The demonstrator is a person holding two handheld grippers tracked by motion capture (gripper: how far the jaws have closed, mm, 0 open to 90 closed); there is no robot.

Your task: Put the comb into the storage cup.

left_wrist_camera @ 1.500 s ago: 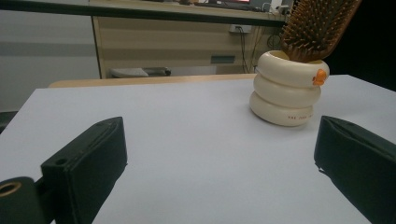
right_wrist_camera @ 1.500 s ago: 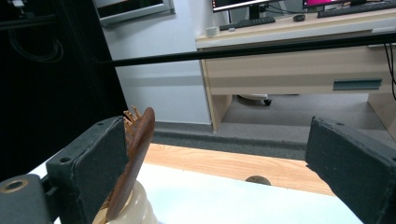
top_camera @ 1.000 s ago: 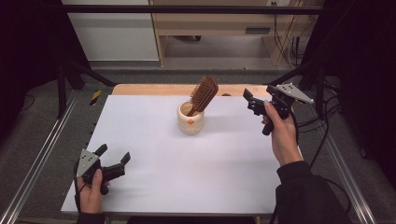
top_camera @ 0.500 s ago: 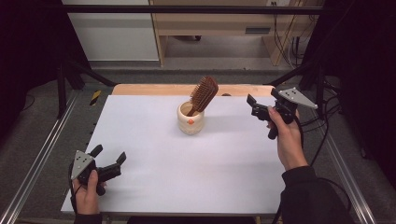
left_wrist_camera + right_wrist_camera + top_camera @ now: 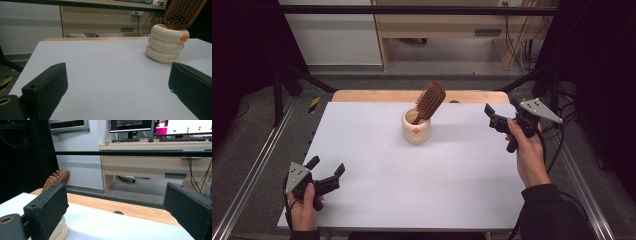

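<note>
Standing near the far middle of the white table [image 5: 377, 200], a cream holder [image 5: 416, 126] shaped like three stacked rings carries a wooden hairbrush [image 5: 430, 101], handle down inside it and bristled head leaning up and out toward the far right. That lean seems to come simply from the brush being much longer than the holder is deep, so its handle props against the rim and the head overhangs. A small orange mark sits on the holder's front, and nothing else can be made out inside it. The right gripper [image 5: 498, 116] hangs above the table's right edge, well apart from the holder, with its jaws spread wide and nothing between them; its own camera looks past the brush's head [image 5: 57, 179] toward a desk with monitors, which suggests it is aimed level with the brush rather than down at the table. The left gripper [image 5: 326, 169] rests low at the near left corner, also gaping wide and empty, with the holder [image 5: 167, 43] and brush [image 5: 183, 12] far ahead between its pads. Judging by these positions, the right hand is the better placed to reach the brush head, while the left waits out of the way, perhaps ready to steady the holder.
</note>
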